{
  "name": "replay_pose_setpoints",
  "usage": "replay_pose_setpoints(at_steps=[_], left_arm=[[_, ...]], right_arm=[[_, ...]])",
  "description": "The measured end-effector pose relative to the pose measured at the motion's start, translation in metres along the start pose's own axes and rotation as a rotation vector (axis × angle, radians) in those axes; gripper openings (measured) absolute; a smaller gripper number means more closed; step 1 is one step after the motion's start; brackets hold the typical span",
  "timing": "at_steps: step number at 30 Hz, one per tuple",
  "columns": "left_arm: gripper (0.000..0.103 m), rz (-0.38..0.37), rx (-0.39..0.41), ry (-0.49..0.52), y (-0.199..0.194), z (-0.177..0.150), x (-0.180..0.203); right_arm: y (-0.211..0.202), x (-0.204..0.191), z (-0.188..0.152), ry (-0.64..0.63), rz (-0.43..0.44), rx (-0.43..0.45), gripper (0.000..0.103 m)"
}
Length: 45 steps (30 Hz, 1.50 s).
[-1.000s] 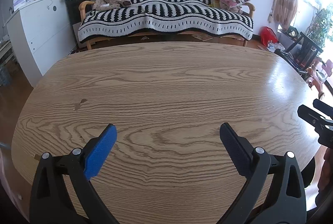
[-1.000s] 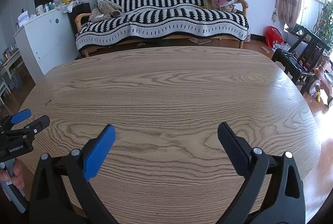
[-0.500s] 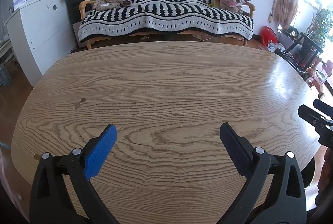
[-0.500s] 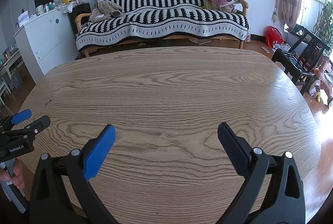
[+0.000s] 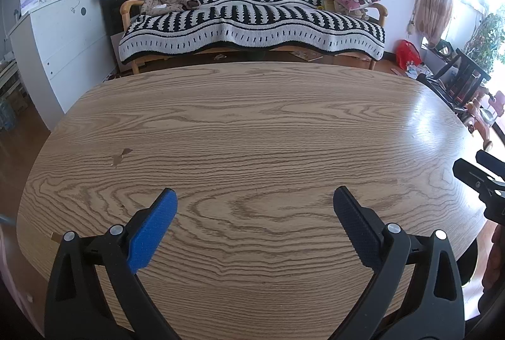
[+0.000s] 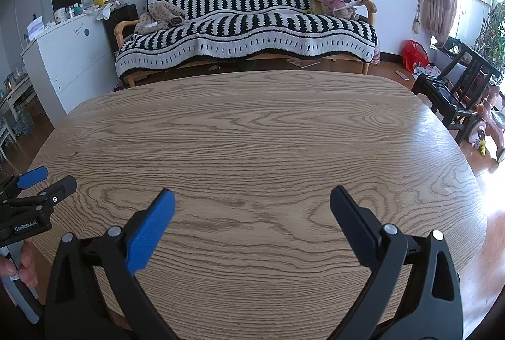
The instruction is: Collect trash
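My left gripper point(image 5: 255, 198) is open and empty above the near edge of an oval wooden table point(image 5: 252, 125). My right gripper point(image 6: 252, 198) is open and empty too, over the same near edge. Each shows at the side of the other's view: the right gripper point(image 5: 476, 166) at the far right, the left gripper point(image 6: 47, 179) at the far left. No trash shows on the table; only a small dark chip mark point(image 5: 121, 155) in the wood on the left.
A sofa point(image 5: 252, 21) with a black and white striped cover stands behind the table. A white cabinet point(image 5: 60, 49) is at the left. Black chairs point(image 6: 454, 93), a child's tricycle point(image 6: 489, 125) and a red bag point(image 6: 415, 54) are at the right.
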<state>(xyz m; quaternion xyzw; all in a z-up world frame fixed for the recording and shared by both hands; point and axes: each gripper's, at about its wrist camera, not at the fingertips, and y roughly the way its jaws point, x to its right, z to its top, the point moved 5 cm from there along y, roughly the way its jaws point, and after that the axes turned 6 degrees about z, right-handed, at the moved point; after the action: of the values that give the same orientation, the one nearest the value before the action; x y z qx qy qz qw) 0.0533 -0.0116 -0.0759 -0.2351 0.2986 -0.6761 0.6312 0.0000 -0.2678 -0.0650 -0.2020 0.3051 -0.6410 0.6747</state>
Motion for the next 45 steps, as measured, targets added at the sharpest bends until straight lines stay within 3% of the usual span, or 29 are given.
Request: replay_pose_setpoints(at_steps=[45], left_arm=[[0.096,0.003,-0.008,-0.008,0.001,-0.009,-0.003]], right_arm=[[-0.001,0.001,0.0,-0.001,0.0,-0.001,0.095]])
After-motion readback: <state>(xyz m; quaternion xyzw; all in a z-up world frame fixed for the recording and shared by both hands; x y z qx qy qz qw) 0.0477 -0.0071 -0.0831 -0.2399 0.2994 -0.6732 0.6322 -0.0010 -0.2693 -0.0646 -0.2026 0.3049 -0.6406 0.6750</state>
